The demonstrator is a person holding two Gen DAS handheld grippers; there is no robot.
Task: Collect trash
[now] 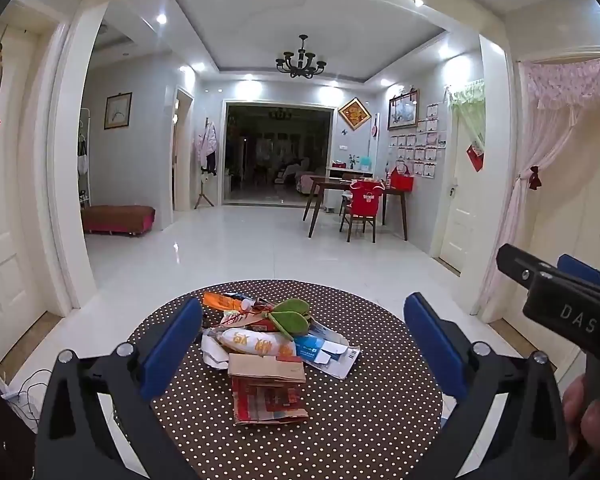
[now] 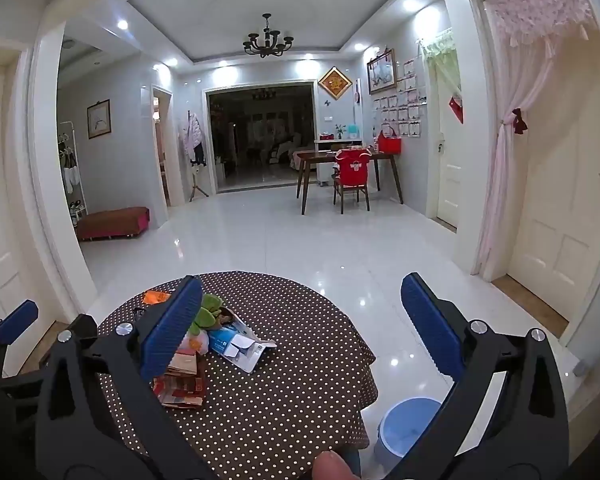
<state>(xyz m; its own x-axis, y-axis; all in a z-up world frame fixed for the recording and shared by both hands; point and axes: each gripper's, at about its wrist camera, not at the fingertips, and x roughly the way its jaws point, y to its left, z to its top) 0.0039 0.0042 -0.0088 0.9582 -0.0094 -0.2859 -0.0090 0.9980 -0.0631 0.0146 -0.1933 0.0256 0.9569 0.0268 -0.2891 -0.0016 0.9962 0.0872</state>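
The right gripper's (image 2: 302, 326) left finger (image 2: 172, 328) hides part of the trash pile (image 1: 268, 344) on the round table (image 1: 340, 420). Beside the table, a blue bin (image 2: 408, 424), its contents unclear. Both the right and the left gripper (image 1: 304, 344) stand spread, grasping nothing.

A round table (image 1: 340, 420) in a brown polka-dot cloth is carrying a heap of trash (image 1: 268, 344): flattened cardboard (image 1: 266, 376), a blue-and-white carton (image 1: 324, 350), a white wrapper (image 1: 256, 342), green peel (image 1: 290, 314), all lying together near its middle

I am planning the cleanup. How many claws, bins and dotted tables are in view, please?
Claws: 2, left claw and right claw, both open
Bins: 1, blue bin
Dotted tables: 1, dotted table
Total: 4
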